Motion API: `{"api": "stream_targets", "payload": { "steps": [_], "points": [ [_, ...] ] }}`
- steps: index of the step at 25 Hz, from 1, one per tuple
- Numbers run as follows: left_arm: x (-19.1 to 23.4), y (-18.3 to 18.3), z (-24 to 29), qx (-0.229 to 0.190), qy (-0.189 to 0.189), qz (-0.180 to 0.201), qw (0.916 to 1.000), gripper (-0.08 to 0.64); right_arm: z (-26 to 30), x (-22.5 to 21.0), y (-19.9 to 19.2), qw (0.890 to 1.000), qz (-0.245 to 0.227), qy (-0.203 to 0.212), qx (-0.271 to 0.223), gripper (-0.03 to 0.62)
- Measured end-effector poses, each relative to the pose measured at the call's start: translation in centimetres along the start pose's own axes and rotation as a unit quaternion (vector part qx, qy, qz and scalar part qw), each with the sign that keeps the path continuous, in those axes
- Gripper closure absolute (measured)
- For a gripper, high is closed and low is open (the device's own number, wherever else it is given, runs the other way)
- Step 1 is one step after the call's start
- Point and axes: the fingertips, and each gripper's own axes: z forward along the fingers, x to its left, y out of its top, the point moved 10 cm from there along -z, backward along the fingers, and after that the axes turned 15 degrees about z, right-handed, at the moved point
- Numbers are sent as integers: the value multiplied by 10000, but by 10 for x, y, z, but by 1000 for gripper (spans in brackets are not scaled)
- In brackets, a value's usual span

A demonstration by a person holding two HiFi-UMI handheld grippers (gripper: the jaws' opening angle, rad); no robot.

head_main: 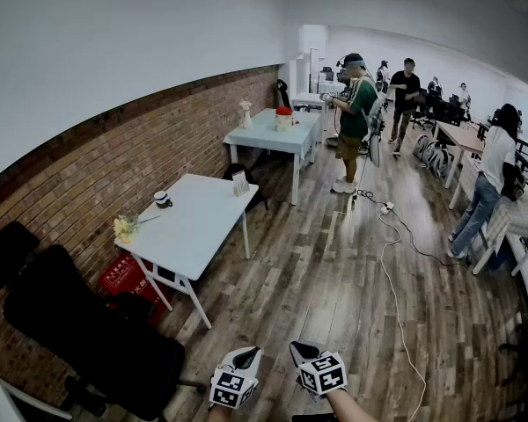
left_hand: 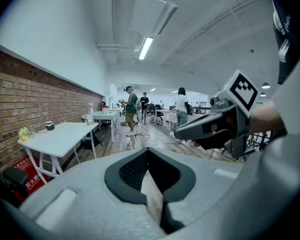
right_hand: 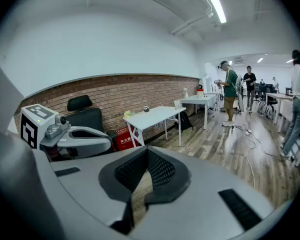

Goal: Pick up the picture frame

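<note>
The small picture frame stands upright at the far end of the near white table, several steps ahead of me by the brick wall. In the right gripper view the picture frame is a tiny shape on that table. My left gripper and right gripper are held side by side at the bottom of the head view, above the wood floor and far from the table. The left gripper is shut with nothing in it. So is the right gripper.
A black office chair stands at my near left. On the near table are a mug and yellow flowers; a red box sits under it. Further back are a second table and several people. A white cable runs along the floor.
</note>
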Motion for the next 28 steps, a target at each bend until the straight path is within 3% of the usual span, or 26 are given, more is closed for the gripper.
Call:
{"api": "stream_targets", "payload": {
  "steps": [28],
  "points": [
    [-23, -2, 3, 147, 100, -57, 9998, 548, -18, -15, -6, 10000, 65, 59, -48, 584]
  ]
}}
